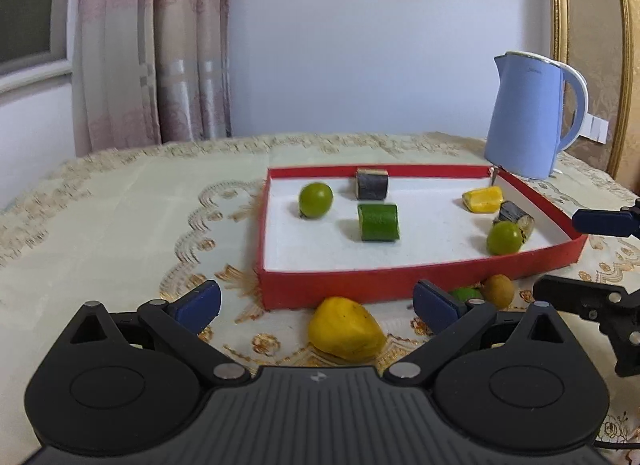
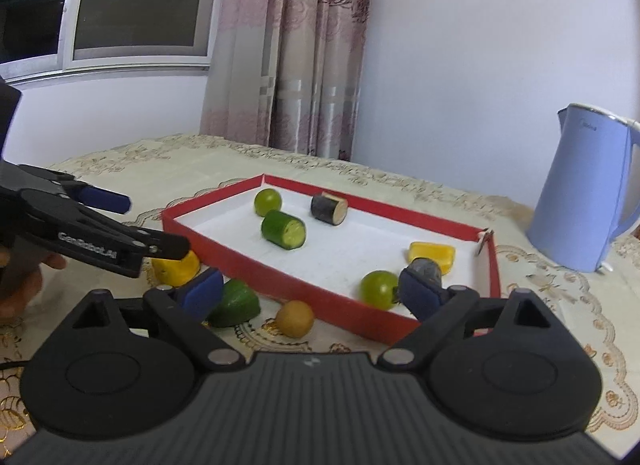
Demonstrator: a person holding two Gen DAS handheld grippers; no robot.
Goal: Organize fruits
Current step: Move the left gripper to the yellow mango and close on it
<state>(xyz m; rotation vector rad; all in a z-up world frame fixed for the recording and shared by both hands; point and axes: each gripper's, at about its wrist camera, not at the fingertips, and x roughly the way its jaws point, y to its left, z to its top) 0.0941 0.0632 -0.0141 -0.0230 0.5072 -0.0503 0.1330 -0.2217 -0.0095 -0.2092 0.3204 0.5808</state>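
Both tongs apart, empty. Yellow fruit (image 1: 346,331) just ahead btwn left gripper (image 1: 316,305) pads: prob light, smooth, rounded; grab across mid w/ care.

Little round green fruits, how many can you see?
2, both inside the red box: one round green fruit near its far left corner, the other round green fruit by the near right wall. More could hide behind the hand-held grippers.

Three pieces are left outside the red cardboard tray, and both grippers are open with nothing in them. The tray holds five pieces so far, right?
Not five: the left wrist view shows six pieces in the red cardboard tray. The rest holds.
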